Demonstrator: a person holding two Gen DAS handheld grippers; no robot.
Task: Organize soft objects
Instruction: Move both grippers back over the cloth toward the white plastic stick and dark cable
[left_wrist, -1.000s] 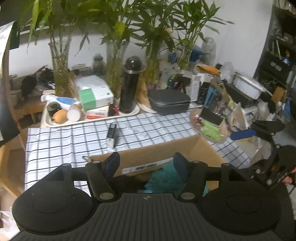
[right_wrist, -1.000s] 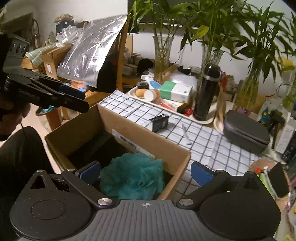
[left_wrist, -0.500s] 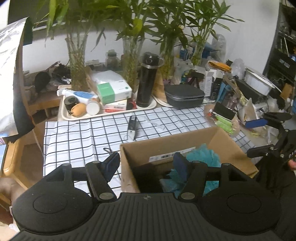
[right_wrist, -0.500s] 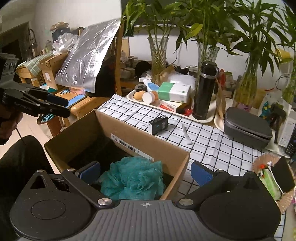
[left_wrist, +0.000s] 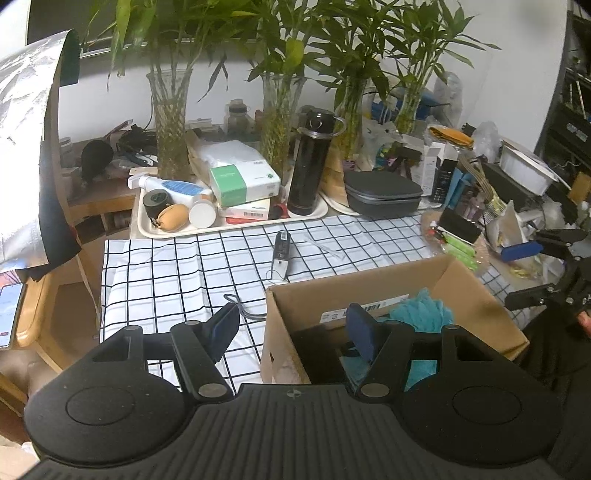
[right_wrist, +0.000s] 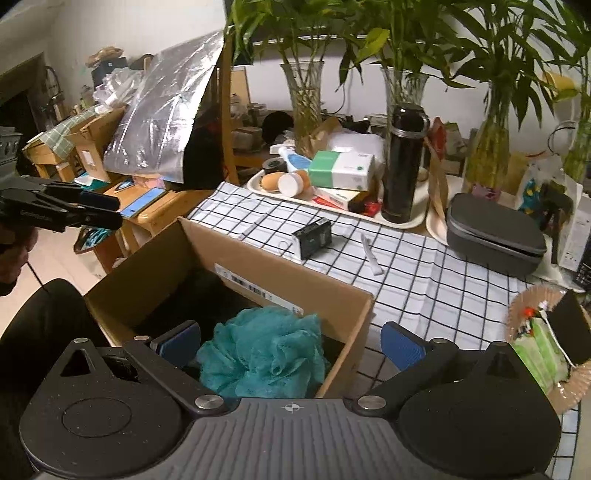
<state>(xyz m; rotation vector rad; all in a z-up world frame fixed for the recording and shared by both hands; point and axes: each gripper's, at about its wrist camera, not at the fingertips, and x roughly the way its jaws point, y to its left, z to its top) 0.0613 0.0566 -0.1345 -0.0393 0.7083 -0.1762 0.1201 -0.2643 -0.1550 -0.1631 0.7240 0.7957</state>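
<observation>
A teal mesh bath pouf (right_wrist: 266, 350) lies inside the open cardboard box (right_wrist: 280, 280) on the checked tablecloth, with something dark beside it. My right gripper (right_wrist: 291, 343) hangs open above the pouf, its left pad over the box and its right pad outside the box wall. In the left wrist view the pouf (left_wrist: 421, 310) shows in the box (left_wrist: 461, 280). My left gripper (left_wrist: 291, 326) is open and empty, straddling the box's left corner. Each gripper appears in the other's view: the left gripper (right_wrist: 107, 211) at the left edge, the right gripper (left_wrist: 524, 271) at the right edge.
Beyond the box, a small black device (left_wrist: 280, 254) and a cord lie on the cloth. A tray (left_wrist: 236, 225) holds a tissue box and a black flask (left_wrist: 306, 162). A grey case (left_wrist: 384, 192), glass vases with bamboo and a paper dish (right_wrist: 546, 354) crowd the back and right.
My left gripper has slid to the left, so the box now sits right of centre in its view. The right gripper has barely shifted. Both stay open.
</observation>
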